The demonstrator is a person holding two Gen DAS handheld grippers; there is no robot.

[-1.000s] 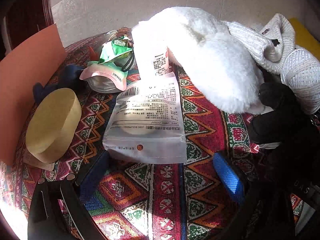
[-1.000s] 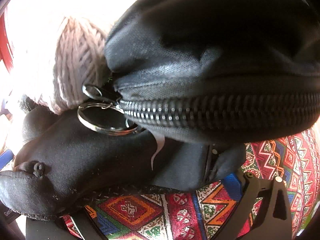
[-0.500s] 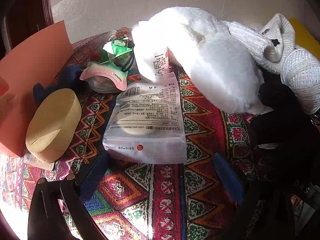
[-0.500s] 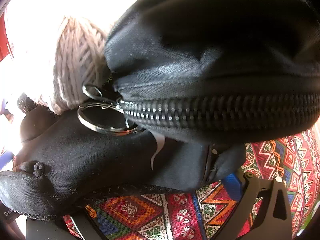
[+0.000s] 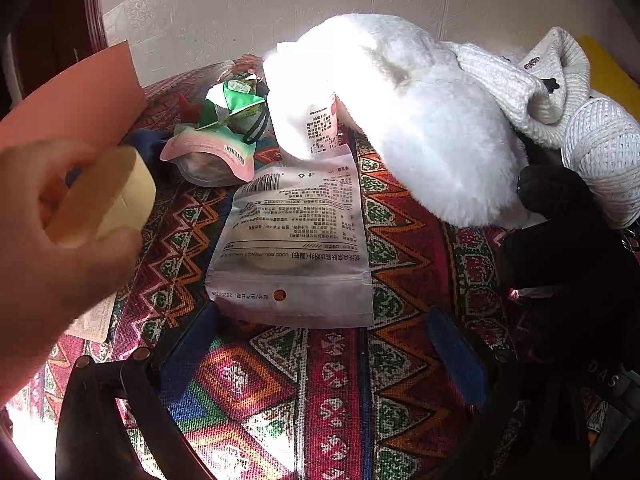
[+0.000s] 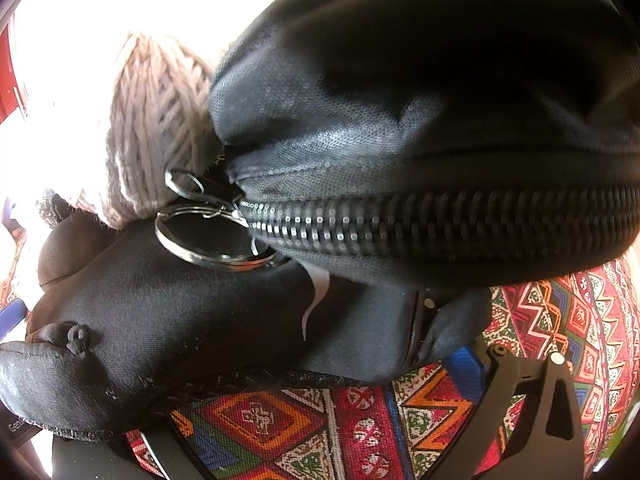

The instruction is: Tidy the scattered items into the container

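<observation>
While a bare hand (image 5: 52, 240) grips the sponge (image 5: 108, 196), left tool (image 5: 320, 344) wide apart, empty; right tool's spread unclear.

A patterned woven cloth (image 5: 332, 364) in reds, greens and oranges covers the surface, and flat on it lies a white printed pouch (image 5: 294, 240), barcode end away from the camera. Beyond that sit a pink-edged pouch (image 5: 208, 152) and a green packet (image 5: 232, 104), with a fluffy white item (image 5: 420, 120) resting to the right. Over in the right wrist view, a black zippered bag (image 6: 420, 140) and a ball of yarn (image 6: 156, 120) are down on the same cloth.
</observation>
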